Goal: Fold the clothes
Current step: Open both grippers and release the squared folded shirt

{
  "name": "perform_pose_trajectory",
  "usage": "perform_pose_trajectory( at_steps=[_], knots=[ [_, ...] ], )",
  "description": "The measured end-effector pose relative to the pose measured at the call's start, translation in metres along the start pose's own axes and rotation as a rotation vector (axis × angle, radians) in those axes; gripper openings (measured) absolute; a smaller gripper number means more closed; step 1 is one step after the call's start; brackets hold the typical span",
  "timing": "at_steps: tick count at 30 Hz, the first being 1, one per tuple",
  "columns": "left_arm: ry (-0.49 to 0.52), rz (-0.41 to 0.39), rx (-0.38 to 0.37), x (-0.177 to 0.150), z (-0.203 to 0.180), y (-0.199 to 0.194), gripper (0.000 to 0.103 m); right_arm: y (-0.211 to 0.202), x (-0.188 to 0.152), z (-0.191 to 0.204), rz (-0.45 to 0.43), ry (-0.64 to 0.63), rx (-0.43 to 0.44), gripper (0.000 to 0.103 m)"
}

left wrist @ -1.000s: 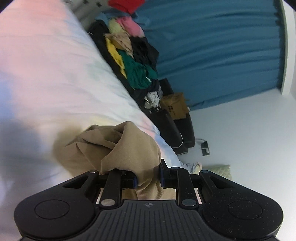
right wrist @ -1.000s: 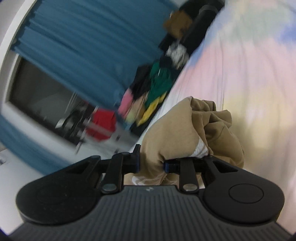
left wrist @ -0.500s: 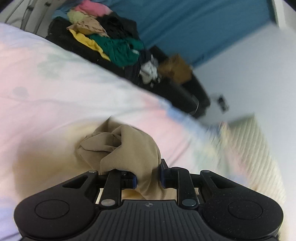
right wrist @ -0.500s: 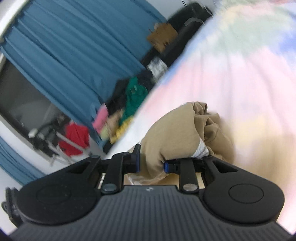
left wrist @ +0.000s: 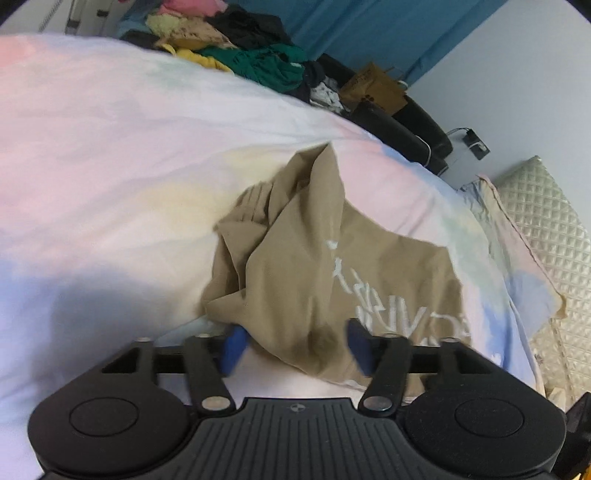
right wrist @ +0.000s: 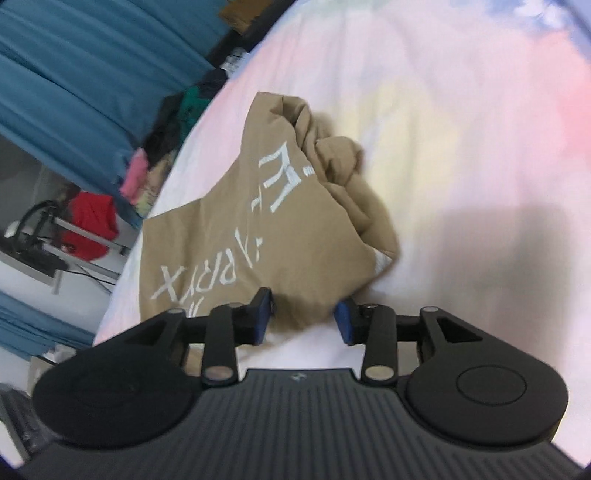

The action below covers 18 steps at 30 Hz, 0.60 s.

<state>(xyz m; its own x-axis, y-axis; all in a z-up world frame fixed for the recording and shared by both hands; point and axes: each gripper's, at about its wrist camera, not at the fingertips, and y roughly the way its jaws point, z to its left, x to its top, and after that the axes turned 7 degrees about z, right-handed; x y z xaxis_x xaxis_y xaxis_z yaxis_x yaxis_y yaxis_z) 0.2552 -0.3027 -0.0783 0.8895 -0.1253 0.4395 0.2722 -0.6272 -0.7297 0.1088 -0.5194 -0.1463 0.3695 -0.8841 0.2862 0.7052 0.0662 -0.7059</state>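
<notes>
Room: a bedroom with blue curtains along the far wall and a pale wall beside them.
Bed: a bed with a pastel sheet in pink, yellow and light blue fills most of both views.
Background clutter: a heap of clothes in green, yellow, pink and black lies past the far edge of the bed; a brown paper bag stands near it. In the right wrist view a red garment hangs by a metal stand.
Pillow: a quilted cream pillow lies at the right side of the left wrist view.
Garment: a tan T-shirt with white lettering lies on the bed, partly spread, with one side bunched into folds.
Left claw: its blue-padded fingers stand wide apart, on either side of the shirt's near edge, gripping nothing.
Right claw: also spread apart, its blue pads on either side of another stretch of the T-shirt, and not pinching the cloth.
Shadow: a grey shadow falls on the sheet beside the shirt in both views.
</notes>
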Motion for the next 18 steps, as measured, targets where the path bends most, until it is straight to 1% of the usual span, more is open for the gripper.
perform_pose_trajectory(
  at_steps=[2, 3, 5, 6, 8, 9, 10, 13, 18],
  knots=[
    [0.009, -0.024, 0.003, -0.002, -0.014, -0.028, 0.076, -0.022, -0.004, 0.008, 0.020, -0.014, -0.019, 0.041],
    [0.018, -0.038, 0.007, -0.003, -0.021, -0.042, 0.082, -0.036, -0.006, 0.014, 0.017, -0.039, -0.023, 0.041],
    [0.052, -0.069, 0.016, -0.005, -0.040, -0.070, 0.082, -0.060, -0.009, 0.031, 0.001, -0.100, -0.034, 0.043],
    [0.074, -0.083, 0.019, -0.009, -0.048, -0.084, 0.083, -0.075, -0.013, 0.040, -0.013, -0.139, -0.034, 0.049],
    [0.116, -0.114, 0.033, -0.017, -0.065, -0.111, 0.088, -0.100, -0.019, 0.053, -0.052, -0.202, -0.020, 0.094],
    [0.138, -0.134, 0.043, -0.023, -0.072, -0.125, 0.096, -0.116, -0.025, 0.060, -0.077, -0.239, -0.010, 0.095],
    [0.161, -0.159, 0.055, -0.029, -0.079, -0.139, 0.101, -0.131, -0.031, 0.067, -0.101, -0.274, -0.001, 0.102],
    [0.224, -0.229, 0.091, -0.049, -0.101, -0.179, 0.103, -0.175, -0.049, 0.085, -0.164, -0.369, 0.015, 0.103],
    [0.339, -0.338, 0.145, -0.089, -0.132, -0.243, 0.103, -0.235, -0.077, 0.104, -0.255, -0.471, 0.026, 0.103]
  ],
)
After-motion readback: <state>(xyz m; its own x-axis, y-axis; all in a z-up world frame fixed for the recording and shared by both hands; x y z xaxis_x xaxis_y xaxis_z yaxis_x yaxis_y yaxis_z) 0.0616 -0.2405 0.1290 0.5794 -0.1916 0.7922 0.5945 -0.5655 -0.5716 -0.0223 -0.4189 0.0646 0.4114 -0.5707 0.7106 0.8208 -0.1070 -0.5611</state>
